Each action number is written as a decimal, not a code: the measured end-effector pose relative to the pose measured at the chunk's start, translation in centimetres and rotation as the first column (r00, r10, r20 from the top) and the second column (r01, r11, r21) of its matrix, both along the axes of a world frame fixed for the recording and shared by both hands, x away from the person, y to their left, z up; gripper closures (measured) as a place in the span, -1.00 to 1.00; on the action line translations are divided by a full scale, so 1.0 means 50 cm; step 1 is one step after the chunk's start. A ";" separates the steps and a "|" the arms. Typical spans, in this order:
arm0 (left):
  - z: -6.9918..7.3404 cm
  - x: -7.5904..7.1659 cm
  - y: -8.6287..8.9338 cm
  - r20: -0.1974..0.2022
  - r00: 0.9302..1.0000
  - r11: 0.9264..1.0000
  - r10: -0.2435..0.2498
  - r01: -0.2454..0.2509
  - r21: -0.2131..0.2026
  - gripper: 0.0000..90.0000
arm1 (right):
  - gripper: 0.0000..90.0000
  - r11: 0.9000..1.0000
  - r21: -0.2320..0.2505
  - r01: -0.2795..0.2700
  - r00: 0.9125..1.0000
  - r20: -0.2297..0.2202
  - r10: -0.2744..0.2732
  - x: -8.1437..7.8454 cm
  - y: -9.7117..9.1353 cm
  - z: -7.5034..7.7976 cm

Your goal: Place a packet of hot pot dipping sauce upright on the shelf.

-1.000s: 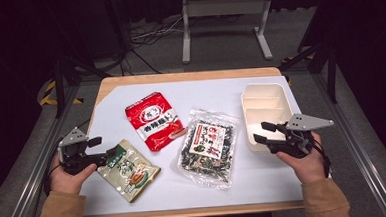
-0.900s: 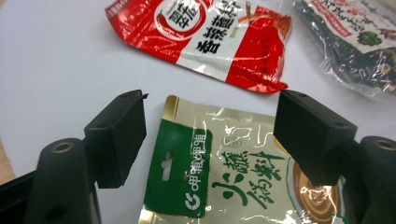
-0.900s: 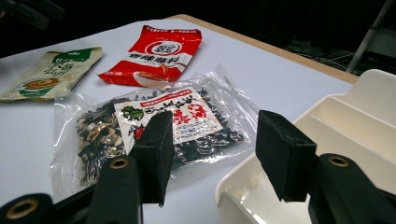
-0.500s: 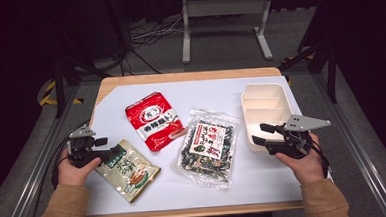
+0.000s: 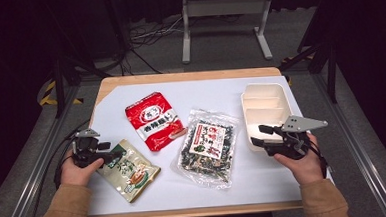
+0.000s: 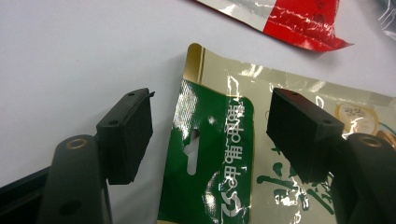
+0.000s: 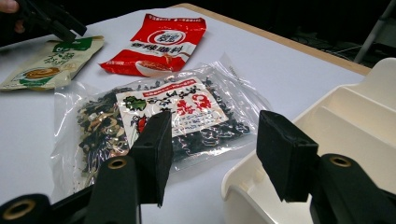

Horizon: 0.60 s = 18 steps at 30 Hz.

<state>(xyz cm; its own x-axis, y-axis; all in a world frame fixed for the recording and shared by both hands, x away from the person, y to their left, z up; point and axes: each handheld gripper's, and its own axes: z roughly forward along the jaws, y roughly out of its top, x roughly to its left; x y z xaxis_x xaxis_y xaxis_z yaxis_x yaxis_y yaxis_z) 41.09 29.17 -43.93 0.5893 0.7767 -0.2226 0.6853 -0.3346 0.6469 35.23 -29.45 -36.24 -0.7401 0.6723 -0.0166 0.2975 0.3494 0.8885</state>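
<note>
Left gripper (image 5: 103, 146) low over table (image 5: 220, 87), jaws spread, nothing between pads. Green-and-gold packet (image 6: 219, 154) directly ahead and below, hang-hole end lying in the gap between jaws; packet flat on the white surface, not yet pinched. Judged step: approach to a grasp on this packet's top edge. Next move likely calls for lowering until one pad gets under or against the thin edge, then closing; flat film offers little to bite, slipping possible.

Beyond left jaws, up and to the right: red packet (image 5: 154, 119), close to green one, not touching as far as can be told. Further right: clear bag of dark dried mix (image 5: 207, 147), well clear of left gripper.

Right gripper (image 5: 258, 136) held just in front of white tray (image 5: 265, 92), jaws spread, empty; tray rim below its right jaw, clear bag ahead to its left. No obstruction on left gripper's path.
</note>
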 end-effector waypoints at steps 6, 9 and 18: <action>-0.009 0.002 0.004 -0.031 0.999 1.000 -0.011 0.011 -0.010 -0.28 | 0.01 1.000 -0.004 -0.002 1.000 -0.006 0.002 0.001 0.001 -0.003; -0.010 0.001 0.004 -0.038 0.999 1.000 -0.014 0.014 -0.015 -0.26 | 0.01 1.000 -0.005 -0.004 1.000 -0.008 0.004 0.002 0.001 -0.004; -0.004 -0.007 0.004 -0.037 0.999 0.999 -0.017 0.015 -0.043 -0.20 | 0.01 1.000 -0.007 -0.001 1.000 -0.007 0.001 0.002 0.002 -0.003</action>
<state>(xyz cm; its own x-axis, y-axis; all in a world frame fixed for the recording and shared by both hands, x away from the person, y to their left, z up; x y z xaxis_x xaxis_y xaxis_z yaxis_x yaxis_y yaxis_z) 40.76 29.35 -44.13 0.5925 0.7565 -0.2770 0.7037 -0.3187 0.6350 35.35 -29.35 -36.40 -0.7412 0.6712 -0.0159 0.3035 0.3561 0.8838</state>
